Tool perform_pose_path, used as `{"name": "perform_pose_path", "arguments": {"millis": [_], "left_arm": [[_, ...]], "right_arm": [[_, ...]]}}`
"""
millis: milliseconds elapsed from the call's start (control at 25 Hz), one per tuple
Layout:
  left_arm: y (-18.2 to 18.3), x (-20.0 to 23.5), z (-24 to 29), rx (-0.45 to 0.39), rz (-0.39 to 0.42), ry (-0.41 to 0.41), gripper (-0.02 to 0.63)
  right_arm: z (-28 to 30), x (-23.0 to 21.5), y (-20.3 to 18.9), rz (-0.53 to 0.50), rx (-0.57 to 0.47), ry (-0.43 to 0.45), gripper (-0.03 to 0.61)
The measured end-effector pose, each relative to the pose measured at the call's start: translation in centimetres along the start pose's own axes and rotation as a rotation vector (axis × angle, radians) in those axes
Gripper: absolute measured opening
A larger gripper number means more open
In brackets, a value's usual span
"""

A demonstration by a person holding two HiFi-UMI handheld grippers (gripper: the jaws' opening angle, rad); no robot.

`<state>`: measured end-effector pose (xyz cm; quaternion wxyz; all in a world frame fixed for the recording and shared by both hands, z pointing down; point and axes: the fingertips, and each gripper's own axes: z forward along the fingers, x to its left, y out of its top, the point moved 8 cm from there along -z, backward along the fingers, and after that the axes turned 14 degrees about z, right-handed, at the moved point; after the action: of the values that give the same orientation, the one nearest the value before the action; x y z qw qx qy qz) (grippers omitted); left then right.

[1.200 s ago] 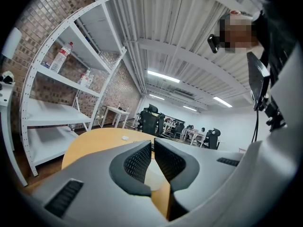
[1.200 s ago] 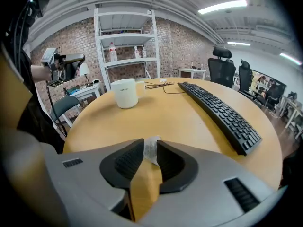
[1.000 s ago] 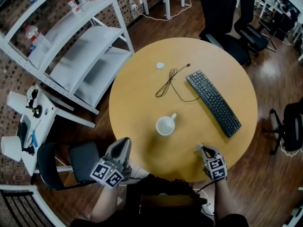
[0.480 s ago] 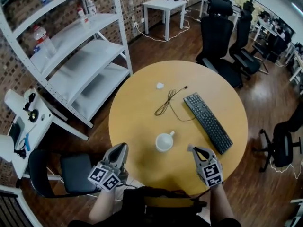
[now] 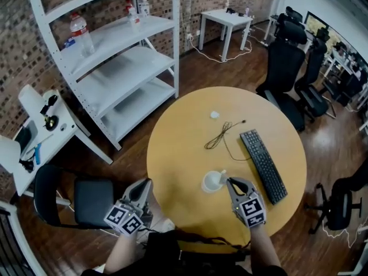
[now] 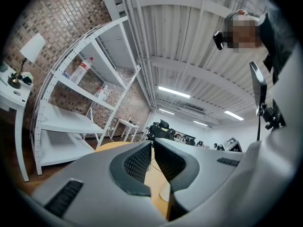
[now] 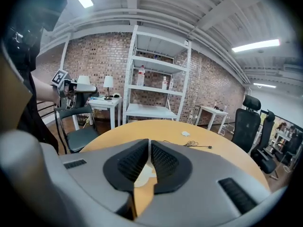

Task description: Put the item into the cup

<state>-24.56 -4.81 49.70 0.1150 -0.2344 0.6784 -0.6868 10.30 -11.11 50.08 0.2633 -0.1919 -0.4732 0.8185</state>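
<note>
Counter (image 5: 172, 154): round, mid-floor. On it:
- cup (image 5: 211, 182) near the front edge
- keyboard (image 5: 263, 165) right of the cup, slanting front to back
- cable (image 5: 221, 135) behind the cup, just left of the keyboard's far end
- item (image 5: 214, 115) behind the cable, apart from it

Rack (image 5: 115, 68) stands left of and behind the counter, with a bottle (image 5: 80, 33) on an upper shelf. Chair (image 5: 86, 200) at front left. Side desk (image 5: 34, 137) further left, lamp (image 5: 30, 100) on it. Back table (image 5: 225, 20) behind the counter. Office chairs (image 5: 287, 68) behind right.

White cup (image 5: 211, 181) upright; small white item (image 5: 214, 115) lying well beyond it
</note>
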Motion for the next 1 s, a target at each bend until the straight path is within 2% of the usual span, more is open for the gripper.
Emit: {"name": "perform_pose_path", "arguments": {"millis": [80, 240, 320, 520, 680, 800, 1000], "left_arm": [[0.0, 0.3, -0.8, 0.001, -0.001, 0.019, 0.015], [0.5, 0.9, -1.9, -0.008, 0.006, 0.051, 0.015], [0.7, 1.2, -2.4, -0.007, 0.010, 0.065, 0.015], [0.5, 1.4, -2.6, 0.001, 0.008, 0.065, 0.015], [0.6, 1.1, -1.4, 0.003, 0.029, 0.048, 0.015], [0.6, 0.9, -0.2, 0.006, 0.031, 0.004, 0.015], [0.8, 0.1, 1.8, 0.003, 0.056, -0.055, 0.015]], "right_arm": [[0.8, 0.4, -0.1, -0.002, 0.013, 0.006, 0.008], [2.5, 0.7, -0.6, 0.000, 0.054, 0.017, 0.047], [3.0, 0.9, -0.7, 0.006, 0.062, 0.023, 0.111], [2.9, 0.4, -0.8, 0.024, 0.029, 0.027, 0.112], [1.5, -0.4, -0.4, 0.050, -0.032, -0.004, 0.112], [0.0, -1.1, -0.2, 0.059, -0.100, -0.041, 0.112], [-4.5, -2.7, -0.2, 0.152, -0.270, -0.123, 0.112]]}}
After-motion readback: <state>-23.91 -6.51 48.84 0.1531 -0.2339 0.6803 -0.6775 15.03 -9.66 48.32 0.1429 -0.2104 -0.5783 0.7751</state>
